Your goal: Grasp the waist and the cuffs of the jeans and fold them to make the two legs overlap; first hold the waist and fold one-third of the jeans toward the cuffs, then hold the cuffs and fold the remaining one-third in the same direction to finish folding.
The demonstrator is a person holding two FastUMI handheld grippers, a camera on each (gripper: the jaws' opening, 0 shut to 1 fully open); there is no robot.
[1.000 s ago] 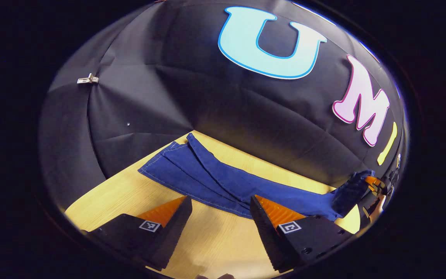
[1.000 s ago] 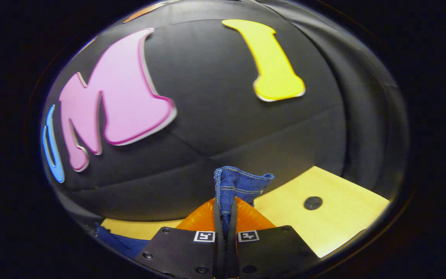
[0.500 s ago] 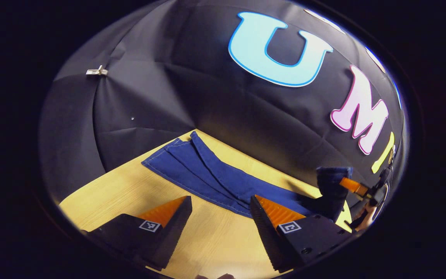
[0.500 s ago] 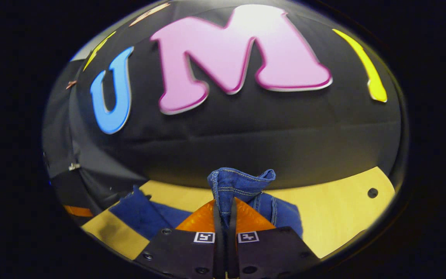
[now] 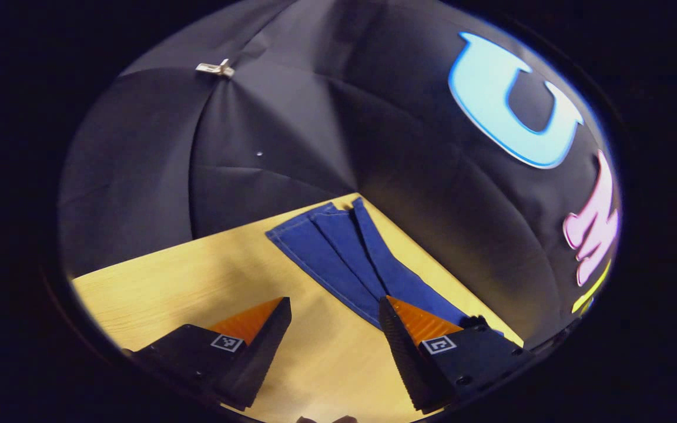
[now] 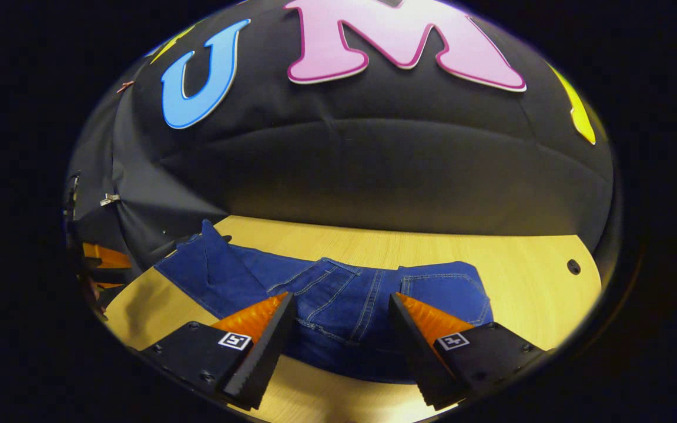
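Note:
Blue jeans lie flat on the wooden table point(image 5: 197, 276). In the left gripper view the two overlapped legs point(image 5: 344, 252) run away from me to the cuffs point(image 5: 315, 218) near the table's far corner. My left gripper point(image 5: 334, 305) is open over bare wood, its right finger at the leg's edge. In the right gripper view the waist part with back pockets point(image 6: 350, 294) lies folded over the legs point(image 6: 215, 270). My right gripper point(image 6: 341, 299) is open just above this fold, holding nothing. The left gripper point(image 6: 100, 258) shows at the far left.
The black booth wall stands right behind the table's far edges. A small round hole point(image 6: 573, 267) sits in the tabletop at the right. A metal clip point(image 5: 215, 69) pins the wall cloth. Bare wood lies to the left of the legs.
My right gripper carried the waist leftward over the legs, laid it down and opened. The left gripper has turned left, toward the cuffs, still open.

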